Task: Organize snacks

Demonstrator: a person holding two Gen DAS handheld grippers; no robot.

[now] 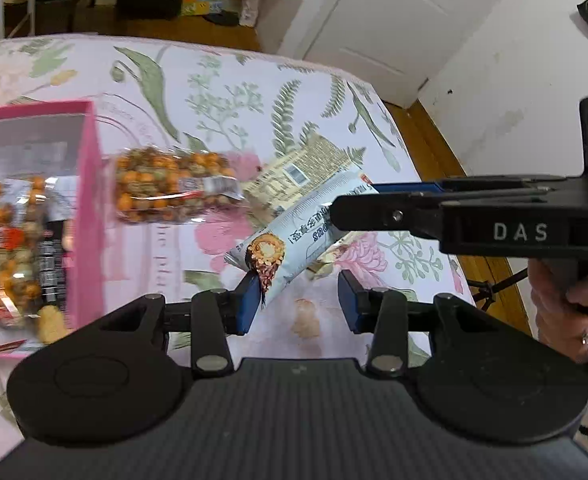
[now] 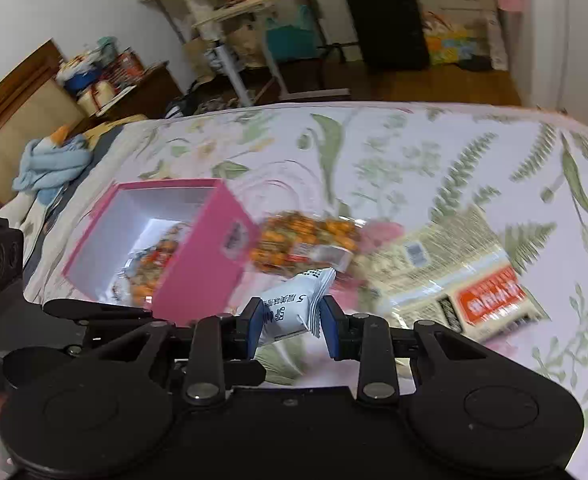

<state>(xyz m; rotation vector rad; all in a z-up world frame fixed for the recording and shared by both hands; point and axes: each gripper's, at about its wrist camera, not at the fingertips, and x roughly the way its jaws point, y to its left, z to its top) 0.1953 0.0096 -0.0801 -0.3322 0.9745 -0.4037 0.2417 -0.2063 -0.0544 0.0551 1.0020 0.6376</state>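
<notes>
A pale blue snack wrapper (image 1: 294, 236) with a cone picture hangs above the flowered bedspread. My right gripper (image 2: 291, 316) is shut on one end of it (image 2: 289, 308); its fingers (image 1: 374, 212) reach in from the right in the left wrist view. My left gripper (image 1: 300, 304) is open, with the wrapper's other end touching its left pad (image 1: 247, 304). A pink box (image 1: 89, 216) at the left holds a bag of orange nuts (image 1: 9, 248). Another bag of orange nuts (image 1: 169, 184) and a beige packet (image 1: 294, 172) lie beside the box.
The bedspread (image 1: 213, 92) drops off at the far and right edges to a wood floor. A white door (image 1: 394, 20) stands beyond. In the right wrist view a blue cloth (image 2: 49, 164) lies at the bed's left, and the beige packet (image 2: 454, 280) lies at the right.
</notes>
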